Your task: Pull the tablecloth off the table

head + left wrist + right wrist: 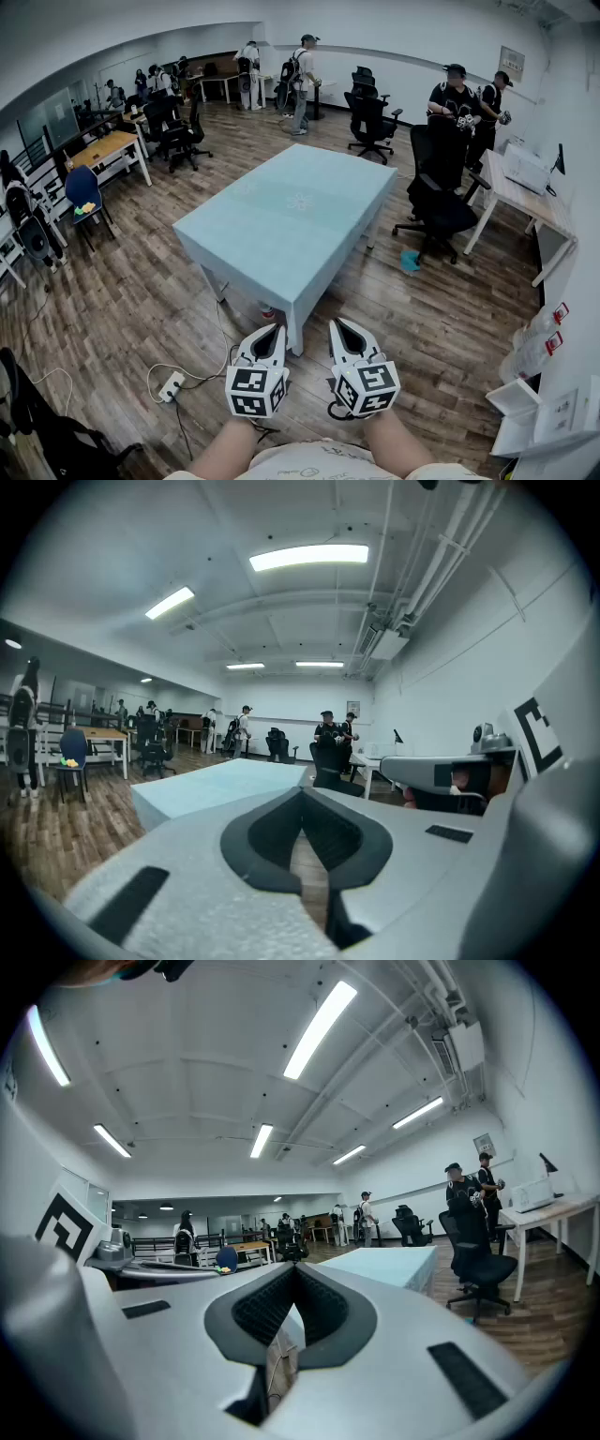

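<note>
Open-plan office, wood floor, and nothing has kicked off yet! Over on the left sits a wooden desk (105, 148) with a blue chair (82, 187) beside it, and nearer us a power strip (171, 385) lies on the floor with its cable trailing.

Now the left gripper (274, 330): jaws pressed together, nothing between them, pointing up at the near corner of the table (294, 330). It's short of that corner, not touching anything.

Centre stage is the tablecloth (291, 211), pale blue, spread flat over the whole top and hanging down the sides. It's fully on, so I'd say the task is at zero: no grip taken, no pull begun. All of it is left to do, meaning reach the hem, clamp it, drag the cloth clear.

Just beside its partner, the right gripper (339, 326) is also closed on nothing, aimed the same way and clear of the cloth. Both bare forearms come in low, side by side, marker cubes facing up, held close to the body.

Off to the right a black chair (441, 211) stands near the table's far side, then a white desk (525, 192) against the wall, with people (466, 98) standing behind.
</note>
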Demonstrator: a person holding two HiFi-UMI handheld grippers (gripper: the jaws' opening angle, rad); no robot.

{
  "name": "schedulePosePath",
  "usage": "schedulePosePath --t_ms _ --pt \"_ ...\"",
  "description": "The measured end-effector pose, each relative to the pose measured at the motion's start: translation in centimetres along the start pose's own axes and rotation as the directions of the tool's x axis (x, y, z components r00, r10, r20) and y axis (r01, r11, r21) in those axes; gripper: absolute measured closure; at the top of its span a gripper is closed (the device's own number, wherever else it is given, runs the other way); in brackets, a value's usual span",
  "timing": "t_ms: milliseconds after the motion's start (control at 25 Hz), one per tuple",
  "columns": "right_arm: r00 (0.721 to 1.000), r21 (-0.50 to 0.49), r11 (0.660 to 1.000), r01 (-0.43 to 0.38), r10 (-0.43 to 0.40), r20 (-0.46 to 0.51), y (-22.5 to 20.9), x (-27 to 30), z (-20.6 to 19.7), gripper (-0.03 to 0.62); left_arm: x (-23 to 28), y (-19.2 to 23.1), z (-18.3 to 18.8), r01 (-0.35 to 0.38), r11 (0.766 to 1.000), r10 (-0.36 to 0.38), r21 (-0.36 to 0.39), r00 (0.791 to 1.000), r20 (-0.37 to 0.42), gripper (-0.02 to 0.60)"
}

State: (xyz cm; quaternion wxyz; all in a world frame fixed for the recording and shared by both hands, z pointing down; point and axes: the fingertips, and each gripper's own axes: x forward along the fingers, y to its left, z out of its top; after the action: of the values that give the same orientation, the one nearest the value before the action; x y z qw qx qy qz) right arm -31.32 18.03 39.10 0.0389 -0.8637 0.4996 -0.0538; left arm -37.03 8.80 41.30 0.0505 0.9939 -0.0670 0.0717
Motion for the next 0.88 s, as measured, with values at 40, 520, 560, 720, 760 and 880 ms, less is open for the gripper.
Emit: schedulePosePath --t_ms 40,520,560,720,760,880 --pt "1.000 0.001 1.000 -0.005 0.005 -0.001 -0.4 -0.1 0.0 0.580 0.4 -0.3 0.0 -0.003 1.000 0.003 -0.006 1.000 -0.002 0.569" --pt "0.999 0.016 0.999 -0.048 0.048 0.003 -6.0 0.6 -0.1 0.580 5.3 -3.0 -0.5 -0.052 0.999 0.052 -0.014 0.998 -0.018 0.569" --pt "0.999 0.015 0.998 -0.053 0.053 0.001 -6.4 0.7 -0.2 0.580 5.6 -3.2 -0.5 -0.058 0.998 0.058 -0.013 0.998 -0.017 0.569" --pt "0.998 0.034 0.997 -0.068 0.069 -0.012 -7.9 1.5 -0.4 0.579 7.0 -3.7 -0.9 -0.073 0.997 0.073 -0.012 0.997 -0.026 0.569" --pt "0.997 0.039 0.996 -0.074 0.075 -0.014 -8.1 1.7 -0.5 0.579 7.2 -3.7 -1.0 -0.076 0.997 0.076 -0.015 0.997 -0.029 0.569" --pt "0.996 0.035 0.995 -0.090 0.091 -0.021 -8.3 2.5 -0.6 0.579 7.9 -3.0 -1.0 -0.090 0.996 0.089 -0.026 0.996 -0.028 0.569"
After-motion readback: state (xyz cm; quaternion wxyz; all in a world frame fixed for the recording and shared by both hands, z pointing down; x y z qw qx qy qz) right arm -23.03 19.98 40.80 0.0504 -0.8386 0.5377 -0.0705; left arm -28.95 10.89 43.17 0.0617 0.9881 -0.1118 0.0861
